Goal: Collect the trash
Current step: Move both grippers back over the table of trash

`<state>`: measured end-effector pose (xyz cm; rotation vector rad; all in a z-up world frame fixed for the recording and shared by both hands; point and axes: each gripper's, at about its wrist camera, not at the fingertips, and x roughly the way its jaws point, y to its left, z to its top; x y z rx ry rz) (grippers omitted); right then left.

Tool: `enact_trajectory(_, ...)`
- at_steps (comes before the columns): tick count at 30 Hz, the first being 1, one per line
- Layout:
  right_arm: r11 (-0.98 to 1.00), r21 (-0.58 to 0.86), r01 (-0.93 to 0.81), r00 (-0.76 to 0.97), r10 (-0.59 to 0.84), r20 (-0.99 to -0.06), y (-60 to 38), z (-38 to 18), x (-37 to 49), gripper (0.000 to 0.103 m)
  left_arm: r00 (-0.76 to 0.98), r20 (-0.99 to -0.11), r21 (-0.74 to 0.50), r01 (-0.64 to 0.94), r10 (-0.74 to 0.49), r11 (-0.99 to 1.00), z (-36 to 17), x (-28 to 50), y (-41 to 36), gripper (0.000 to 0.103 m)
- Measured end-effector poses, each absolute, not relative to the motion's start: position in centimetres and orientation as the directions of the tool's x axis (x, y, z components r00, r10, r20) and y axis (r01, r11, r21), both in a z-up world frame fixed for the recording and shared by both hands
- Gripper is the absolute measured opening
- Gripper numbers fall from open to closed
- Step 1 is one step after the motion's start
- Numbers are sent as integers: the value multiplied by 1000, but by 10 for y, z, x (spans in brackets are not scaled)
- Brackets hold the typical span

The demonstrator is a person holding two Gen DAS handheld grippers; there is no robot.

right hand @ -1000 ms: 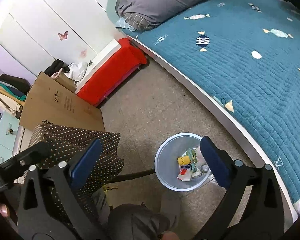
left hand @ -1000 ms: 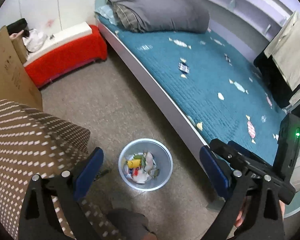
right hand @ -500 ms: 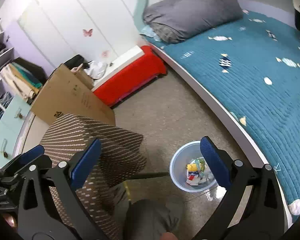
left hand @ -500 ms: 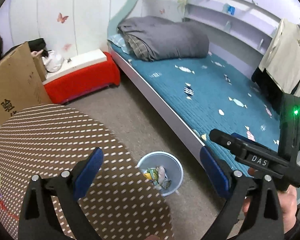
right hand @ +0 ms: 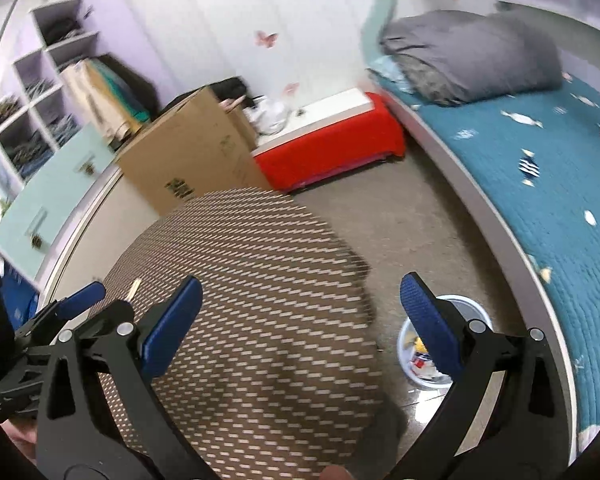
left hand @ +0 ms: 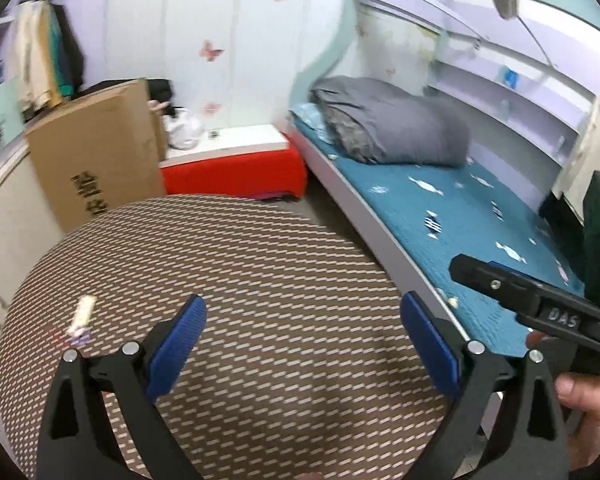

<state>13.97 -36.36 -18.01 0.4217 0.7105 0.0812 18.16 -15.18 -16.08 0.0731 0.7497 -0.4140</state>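
Observation:
A small pale scrap of trash point(left hand: 83, 314) lies on the round brown patterned table point(left hand: 260, 280), left of my left gripper point(left hand: 304, 344), which is open and empty above the tabletop. The scrap also shows in the right wrist view point(right hand: 134, 289). My right gripper point(right hand: 300, 322) is open and empty over the table point(right hand: 260, 280). A light blue bin point(right hand: 464, 308) with wrappers in it stands on the floor between table and bed, partly hidden by my right finger. The right gripper shows at the right edge of the left wrist view point(left hand: 540, 304).
A bed with a teal quilt point(left hand: 460, 216) and grey duvet point(left hand: 392, 124) runs along the right. A red bench point(right hand: 332, 148) and a cardboard box point(right hand: 192, 148) stand by the far wall. Shelves and drawers point(right hand: 40, 120) line the left.
Both grippers have risen and tilted up from the floor bin to above the table. The bin has left the left wrist view, and the scrap on the table has come into view.

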Motion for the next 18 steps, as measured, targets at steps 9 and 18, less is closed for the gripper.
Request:
enact_trajectory(9, 946, 305, -112, 703, 292, -648, -243, -181, 168, 97, 739, -647, -75, 183, -188, 980, -169, 172, -41, 95)
enact_trajectory(18, 926, 208, -316, 621, 367, -692, -124, -203, 199, 97, 749, -662, -61, -99, 34, 993, -196, 161, 68, 95)
